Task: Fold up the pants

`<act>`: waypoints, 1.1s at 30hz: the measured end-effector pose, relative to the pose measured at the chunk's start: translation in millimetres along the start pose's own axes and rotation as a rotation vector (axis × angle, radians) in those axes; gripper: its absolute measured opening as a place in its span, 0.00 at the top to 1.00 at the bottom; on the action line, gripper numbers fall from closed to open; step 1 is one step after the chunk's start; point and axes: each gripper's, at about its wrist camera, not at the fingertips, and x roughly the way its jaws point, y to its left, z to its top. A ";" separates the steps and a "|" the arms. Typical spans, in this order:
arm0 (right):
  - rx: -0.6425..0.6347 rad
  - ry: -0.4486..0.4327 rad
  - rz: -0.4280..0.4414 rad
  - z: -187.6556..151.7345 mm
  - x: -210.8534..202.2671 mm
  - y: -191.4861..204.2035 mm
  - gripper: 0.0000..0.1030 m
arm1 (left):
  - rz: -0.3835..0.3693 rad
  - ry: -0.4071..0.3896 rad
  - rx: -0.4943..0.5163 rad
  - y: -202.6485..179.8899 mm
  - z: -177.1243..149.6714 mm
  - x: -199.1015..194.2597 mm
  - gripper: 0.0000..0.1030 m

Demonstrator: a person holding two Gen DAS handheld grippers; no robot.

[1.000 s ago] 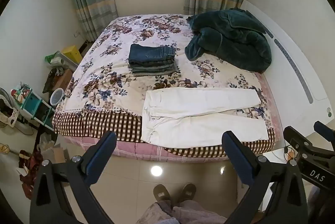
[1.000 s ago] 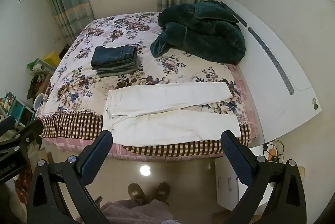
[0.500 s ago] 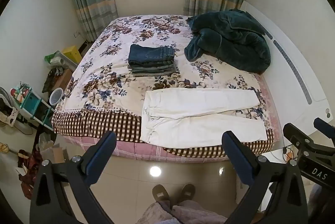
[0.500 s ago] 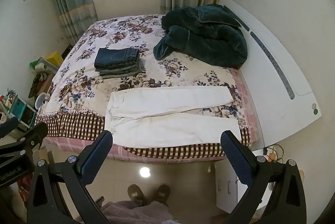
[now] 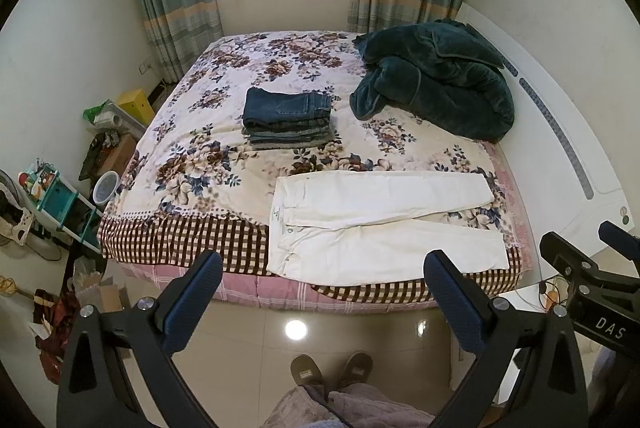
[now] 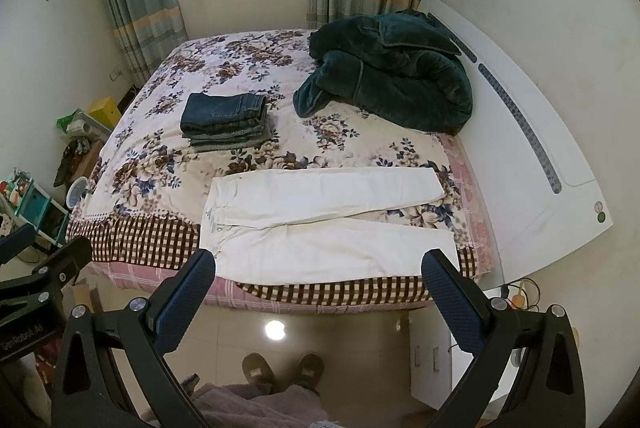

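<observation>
Bright window light falls on a big bed (image 5: 224,96) with a flowery cover. White pants (image 5: 380,224) lie flat along its near edge, waist at 9 o'clock, legs pointing to 3 o'clock and a little apart. Behind them, at 12 o'clock, sits a stack of folded jeans (image 5: 288,118), and a dark green blanket (image 5: 436,76) is heaped at 2 o'clock. The left claw (image 5: 320,304) and right claw (image 6: 316,302) are both wide open, holding nothing, up over the floor. Two slippers (image 6: 280,368) peek out below; the legs above them are cut off. Small things on the shelf (image 5: 60,200) at 9 o'clock are too tiny to name.
</observation>
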 end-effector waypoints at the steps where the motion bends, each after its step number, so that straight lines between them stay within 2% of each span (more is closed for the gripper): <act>1: 0.000 0.001 0.001 0.1 0.2 0.0 0.00 | 0.002 -0.001 0.000 -0.6 -0.4 0.1 0.00; 33: -0.005 0.002 0.004 4.6 3.1 -3.0 0.00 | -0.009 0.006 0.000 -3.1 3.7 0.7 0.00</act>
